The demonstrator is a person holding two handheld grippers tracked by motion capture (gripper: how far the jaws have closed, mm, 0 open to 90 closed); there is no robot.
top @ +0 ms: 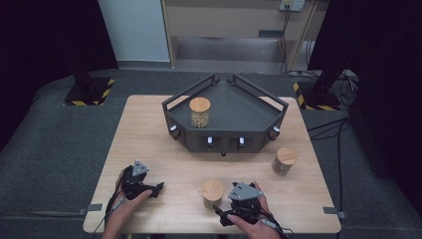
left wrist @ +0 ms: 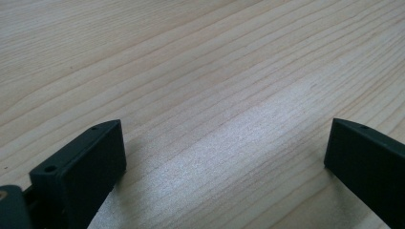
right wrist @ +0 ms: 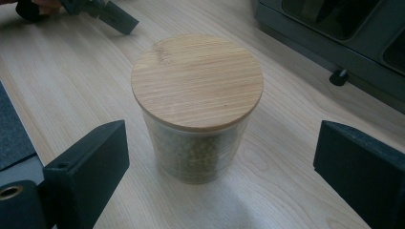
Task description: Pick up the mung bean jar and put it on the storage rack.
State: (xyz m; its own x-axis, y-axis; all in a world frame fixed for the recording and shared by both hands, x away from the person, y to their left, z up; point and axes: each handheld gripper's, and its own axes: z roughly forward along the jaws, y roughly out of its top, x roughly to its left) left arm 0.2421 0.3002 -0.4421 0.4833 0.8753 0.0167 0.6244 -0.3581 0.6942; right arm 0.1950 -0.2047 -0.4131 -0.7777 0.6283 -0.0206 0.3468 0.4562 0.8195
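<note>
Three glass jars with wooden lids are in view. One (top: 199,112) stands inside the dark grey tray (top: 249,107) at the back of the wooden table (top: 159,149). Another (top: 284,161) stands to the right, in front of the tray. The third (top: 212,193) (right wrist: 197,81), holding small greenish grains, stands just ahead of my right gripper (top: 220,213) (right wrist: 222,143), whose jaws are open wide and do not touch it. My left gripper (top: 155,190) (left wrist: 225,138) rests open low over bare wood near the front left, with nothing between its jaws.
The tray's front wall (right wrist: 334,38) carries small knobs and stands beyond the near jar. My left gripper (right wrist: 112,14) shows at the top left of the right gripper view. Dark carpet (top: 59,139) surrounds the table, and cables (top: 328,124) trail at the right.
</note>
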